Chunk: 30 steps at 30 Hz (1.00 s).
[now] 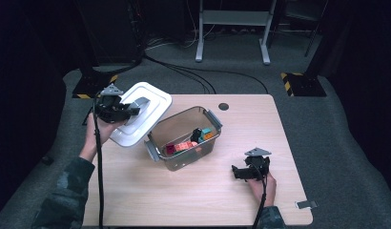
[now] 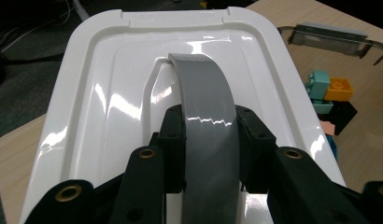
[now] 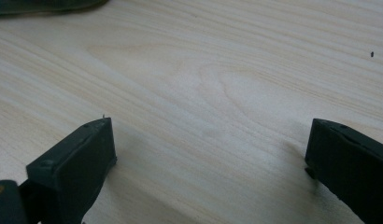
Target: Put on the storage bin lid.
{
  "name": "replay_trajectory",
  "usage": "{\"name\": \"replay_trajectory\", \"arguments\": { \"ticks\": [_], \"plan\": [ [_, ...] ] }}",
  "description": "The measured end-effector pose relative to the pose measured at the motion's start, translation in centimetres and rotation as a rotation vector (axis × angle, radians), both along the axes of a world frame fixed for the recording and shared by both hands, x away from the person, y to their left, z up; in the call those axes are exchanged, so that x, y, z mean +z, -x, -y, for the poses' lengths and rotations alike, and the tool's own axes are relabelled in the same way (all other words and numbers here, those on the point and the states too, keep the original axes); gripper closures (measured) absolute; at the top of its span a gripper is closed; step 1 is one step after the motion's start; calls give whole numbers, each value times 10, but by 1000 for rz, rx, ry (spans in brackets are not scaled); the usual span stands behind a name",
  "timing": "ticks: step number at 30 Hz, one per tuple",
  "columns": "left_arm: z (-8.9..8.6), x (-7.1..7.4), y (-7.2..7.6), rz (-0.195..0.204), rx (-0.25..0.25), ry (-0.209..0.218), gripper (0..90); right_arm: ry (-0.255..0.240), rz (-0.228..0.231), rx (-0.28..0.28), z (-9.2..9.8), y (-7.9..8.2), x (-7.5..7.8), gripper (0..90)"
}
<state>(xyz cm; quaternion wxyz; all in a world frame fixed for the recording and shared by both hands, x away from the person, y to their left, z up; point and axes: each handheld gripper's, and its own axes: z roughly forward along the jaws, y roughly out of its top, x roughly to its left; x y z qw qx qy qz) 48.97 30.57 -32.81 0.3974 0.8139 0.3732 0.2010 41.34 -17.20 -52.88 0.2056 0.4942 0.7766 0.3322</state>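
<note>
Left tool [image 2: 210,140] clamping raised lid [image 2: 110,107]

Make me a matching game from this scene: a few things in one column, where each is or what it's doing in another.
1. lid
2. bin
3. bricks
4. right tool

a. open, low over bare table
b. inside the bin
c. held up by its grey handle in the left tool
d. uncovered, mid-table

Pairs: 1-c, 2-d, 3-b, 4-a
</note>
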Motion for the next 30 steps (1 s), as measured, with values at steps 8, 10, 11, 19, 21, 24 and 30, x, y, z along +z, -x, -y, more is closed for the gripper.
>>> {"name": "replay_trajectory", "arguments": {
  "ticks": [8,10,11,19,21,24,30],
  "plan": [
    [24,-2,3,-6,-80,-6,671,0,0,0,0,0,0,10],
    [29,-2,3,-17,-107,-9,671,0,0,2,0,0,0,10],
    [32,-2,3,-19,-115,-9,671,0,0,1,0,0,0,10],
    [52,-7,2,-44,-188,-2,671,-1,1,1,0,0,0,11],
    [57,-8,2,-45,-205,-3,671,-1,0,2,0,0,0,11],
    [65,-9,2,-50,-228,-8,671,-1,1,1,0,0,0,11],
    [79,-14,1,-59,-280,-22,671,-4,3,-5,-1,0,0,11]
  ]
}}
